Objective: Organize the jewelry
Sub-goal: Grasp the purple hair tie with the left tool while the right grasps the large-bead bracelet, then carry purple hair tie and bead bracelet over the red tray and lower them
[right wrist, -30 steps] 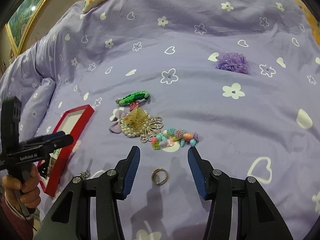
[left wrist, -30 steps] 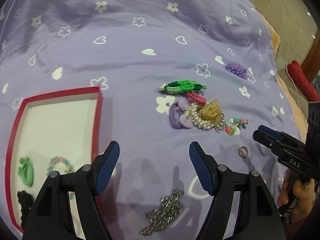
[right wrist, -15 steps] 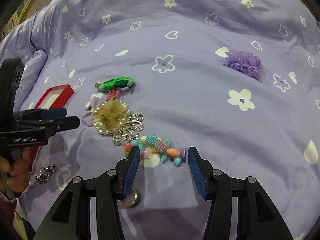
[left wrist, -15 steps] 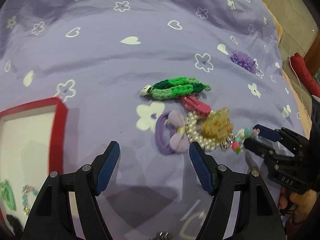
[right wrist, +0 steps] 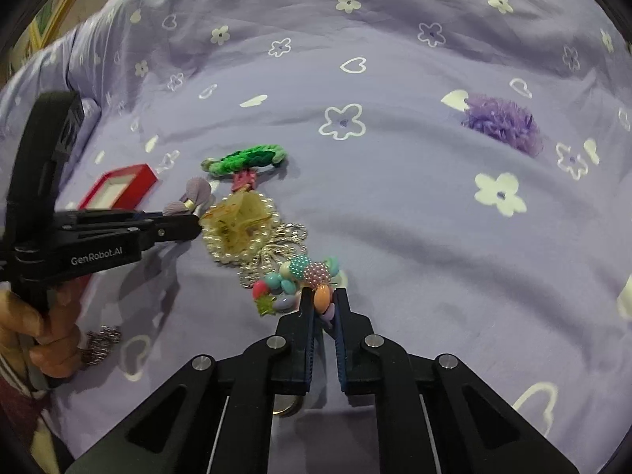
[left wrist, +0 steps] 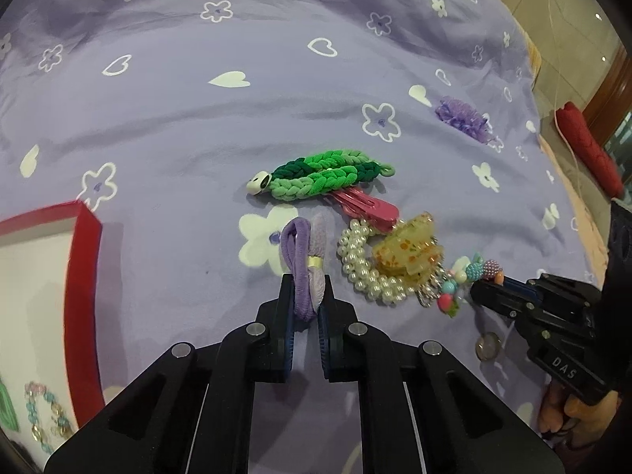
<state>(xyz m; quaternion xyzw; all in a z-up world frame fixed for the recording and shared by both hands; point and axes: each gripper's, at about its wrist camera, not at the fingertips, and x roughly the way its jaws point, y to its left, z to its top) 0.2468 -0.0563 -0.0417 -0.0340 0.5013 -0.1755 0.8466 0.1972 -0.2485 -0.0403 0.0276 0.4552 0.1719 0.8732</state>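
The red tray (left wrist: 85, 260) lies on the bed, left of the left tool (left wrist: 306, 296), which pinches the purple hair tie (left wrist: 304, 264). Further right, the right tool (right wrist: 324, 304) clamps the beaded bracelet (right wrist: 300, 280).

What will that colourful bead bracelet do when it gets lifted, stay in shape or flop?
Probably flop: the bead bracelet lies in a loose bunch, so it looks strung, not rigid. With the right gripper pinching only one end, the rest would likely dangle. It may also tug the silver piece it touches.
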